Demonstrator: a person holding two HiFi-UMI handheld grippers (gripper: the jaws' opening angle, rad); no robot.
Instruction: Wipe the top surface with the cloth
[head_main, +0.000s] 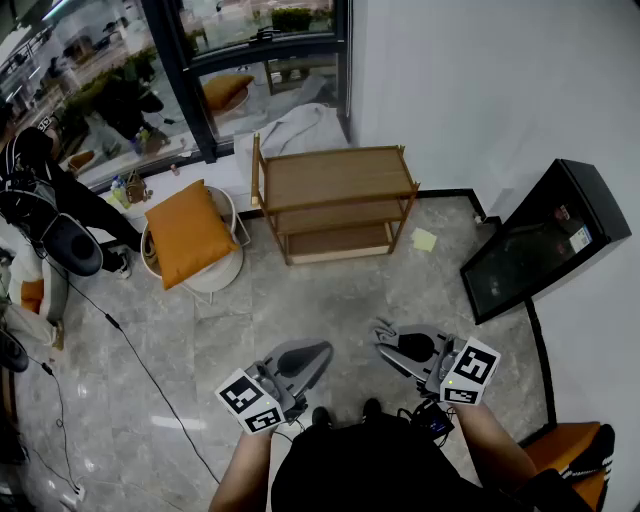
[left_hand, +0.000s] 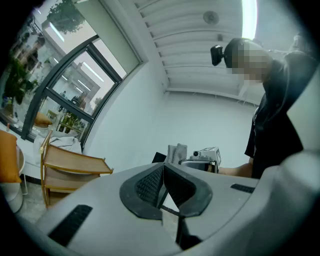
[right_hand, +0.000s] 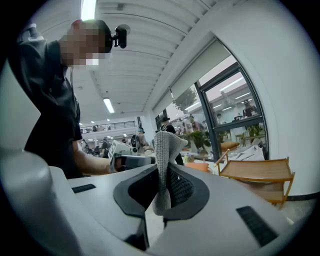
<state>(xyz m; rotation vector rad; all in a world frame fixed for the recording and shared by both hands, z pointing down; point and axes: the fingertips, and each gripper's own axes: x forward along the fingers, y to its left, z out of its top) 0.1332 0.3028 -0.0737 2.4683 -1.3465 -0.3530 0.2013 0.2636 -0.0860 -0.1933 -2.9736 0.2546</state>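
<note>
Grey cloth (right_hand: 163, 149) soft, light, floppy, likely to drape; pinched mid-fold by right gripper (right_hand: 161, 175); left gripper (left_hand: 163, 171) closed, empty; wooden shelf (head_main: 335, 176) well apart

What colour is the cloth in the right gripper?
Grey cloth, with a fine woven texture; clearest in the right gripper view.

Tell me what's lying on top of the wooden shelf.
Nothing: the wooden shelf has a bare top board. It covers most of the lower tiers, so those cannot be checked.
</note>
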